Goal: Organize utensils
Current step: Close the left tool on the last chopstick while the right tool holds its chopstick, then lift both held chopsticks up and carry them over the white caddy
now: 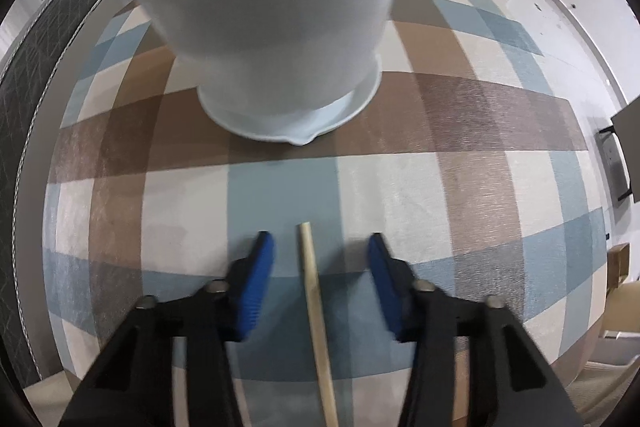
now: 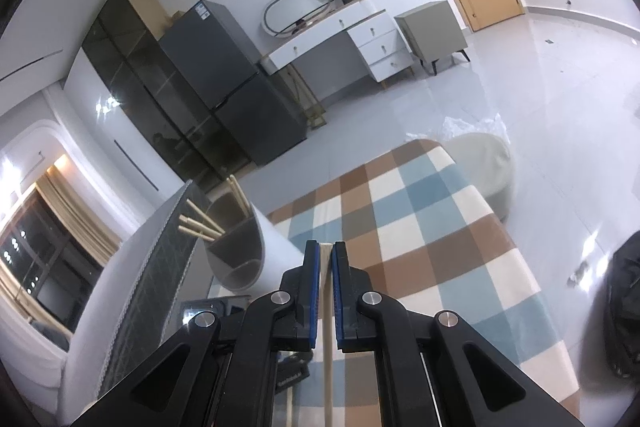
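**Operator:** Left wrist view first: I'm hovering my left gripper (image 1: 318, 259) over the checked tablecloth (image 1: 460, 187), pointing steeply down, with a wooden chopstick (image 1: 314, 307) lying between the blue pads (image 1: 256, 287). The pads aren't touching it, so that gripper is spread around it, not gripping.

**Second:** And the holder?

**Operator:** The pale utensil holder (image 1: 280, 39) is standing just beyond the chopstick's tip, apart from it. On the right wrist view, my right gripper (image 2: 326, 251) is clenched on another chopstick (image 2: 327, 327), and the holder (image 2: 256, 247) is sitting ahead to the left with several chopsticks (image 2: 200, 223) already poking out.

**Second:** So which step?

**Operator:** I'm judging we're mid-collection. Next, I think the left needs to close squarely on its stick, and the right needs to tip its stick over the holder's rim.

**Second:** Anything unclear?

**Operator:** Both sticks are running off the bottom edge. The holder's top is cropped and blurred on the left view.
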Demonstrator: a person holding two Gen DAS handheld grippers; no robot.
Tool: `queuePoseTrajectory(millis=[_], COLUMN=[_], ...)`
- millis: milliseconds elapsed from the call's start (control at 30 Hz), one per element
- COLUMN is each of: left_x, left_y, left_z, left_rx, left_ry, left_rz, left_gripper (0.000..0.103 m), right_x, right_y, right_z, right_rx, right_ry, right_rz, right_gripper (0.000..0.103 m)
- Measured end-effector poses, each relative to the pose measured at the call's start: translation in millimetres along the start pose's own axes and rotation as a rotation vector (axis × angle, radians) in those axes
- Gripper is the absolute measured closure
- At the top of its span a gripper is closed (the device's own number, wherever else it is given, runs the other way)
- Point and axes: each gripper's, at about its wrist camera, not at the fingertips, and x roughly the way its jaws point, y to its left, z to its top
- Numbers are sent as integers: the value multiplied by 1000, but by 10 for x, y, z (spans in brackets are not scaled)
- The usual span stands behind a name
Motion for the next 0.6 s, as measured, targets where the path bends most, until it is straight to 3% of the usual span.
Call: queuePoseTrajectory(millis=[33, 133, 400, 600], left_x=[-9, 16, -23, -398], left_y=[-20, -77, -146, -79], left_z=[9, 54, 65, 24], left_rx=[8, 19, 30, 23], left_ry=[-1, 4, -49, -183], left_rz=[-6, -25, -49, -78], left_gripper=[87, 100, 103, 103], right_x=[0, 11, 0, -10], right_y=[-3, -8, 6, 57], right_z=[3, 3, 9, -9], right_rx=[2, 6, 5, -23], right_ry=[0, 3, 5, 2], right_rz=[-1, -1, 3, 4], right_gripper=[98, 98, 98, 98])
